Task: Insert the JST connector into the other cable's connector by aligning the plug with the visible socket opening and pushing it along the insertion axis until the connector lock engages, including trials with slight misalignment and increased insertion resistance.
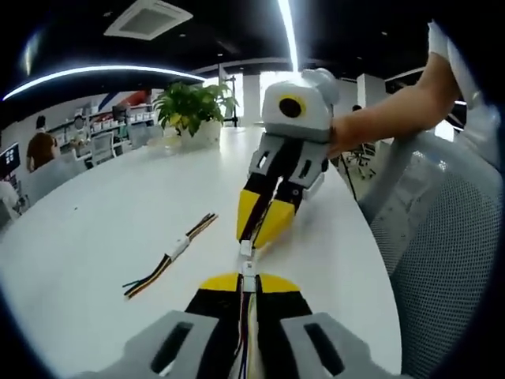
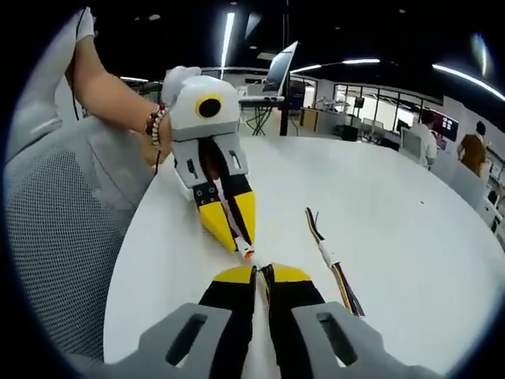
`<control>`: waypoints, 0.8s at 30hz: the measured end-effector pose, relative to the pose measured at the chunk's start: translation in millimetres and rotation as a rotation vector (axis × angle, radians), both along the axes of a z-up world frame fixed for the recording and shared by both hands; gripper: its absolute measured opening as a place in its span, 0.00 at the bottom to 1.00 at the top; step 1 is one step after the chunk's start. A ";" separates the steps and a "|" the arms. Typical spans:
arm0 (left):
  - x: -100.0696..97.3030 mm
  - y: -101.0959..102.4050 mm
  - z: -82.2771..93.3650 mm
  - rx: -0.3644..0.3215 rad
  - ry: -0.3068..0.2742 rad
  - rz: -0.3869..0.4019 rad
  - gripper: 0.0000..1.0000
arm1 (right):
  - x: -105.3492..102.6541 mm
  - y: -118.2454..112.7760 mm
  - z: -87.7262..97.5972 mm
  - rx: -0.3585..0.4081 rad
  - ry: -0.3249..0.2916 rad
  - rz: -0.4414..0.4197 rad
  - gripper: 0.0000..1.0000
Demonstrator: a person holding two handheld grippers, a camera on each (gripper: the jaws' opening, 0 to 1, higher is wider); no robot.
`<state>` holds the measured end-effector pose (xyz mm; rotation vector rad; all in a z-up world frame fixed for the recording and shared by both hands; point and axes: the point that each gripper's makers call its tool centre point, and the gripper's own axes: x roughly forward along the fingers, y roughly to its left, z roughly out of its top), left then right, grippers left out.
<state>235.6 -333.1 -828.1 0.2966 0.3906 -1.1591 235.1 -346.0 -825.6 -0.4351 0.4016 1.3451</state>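
Between the yellow tips of my left gripper (image 1: 248, 283), which is shut, a wire bundle runs forward and ends in a white JST connector (image 1: 249, 272). My right gripper (image 1: 254, 237) comes in from the upper right, shut on the other white connector (image 1: 246, 248). The two connectors face each other tip to tip just above the white table, very close; I cannot tell whether they touch. In the right gripper view my right gripper (image 2: 264, 275) is shut, and the left gripper (image 2: 241, 241) points down at it with its connector (image 2: 246, 252) just ahead, slightly to the left.
A spare joined cable pair (image 1: 175, 251) (image 2: 331, 264) lies on the round white table (image 1: 95, 229). A potted plant (image 1: 192, 110) stands at the far edge. A grey mesh chair (image 1: 450, 260) sits close to the table edge. People sit at desks in the background.
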 end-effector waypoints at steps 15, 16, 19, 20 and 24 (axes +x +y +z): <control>-3.8 0.3 -6.8 0.033 0.003 -0.021 0.00 | -6.4 2.4 -7.8 -0.078 -0.005 0.034 0.03; -3.9 0.5 -7.1 0.032 0.006 -0.020 0.00 | -6.4 2.4 -8.1 -0.080 -0.006 0.034 0.03; -4.1 0.5 -7.7 0.035 0.005 -0.022 0.00 | -6.2 1.9 -9.3 -0.085 -0.003 0.033 0.03; -4.5 0.3 -7.9 0.038 0.005 -0.024 0.00 | -6.7 1.9 -9.6 -0.086 -0.001 0.034 0.03; -4.8 0.2 -9.4 0.043 0.006 -0.027 0.00 | -6.7 1.6 -12.1 -0.094 0.002 0.035 0.03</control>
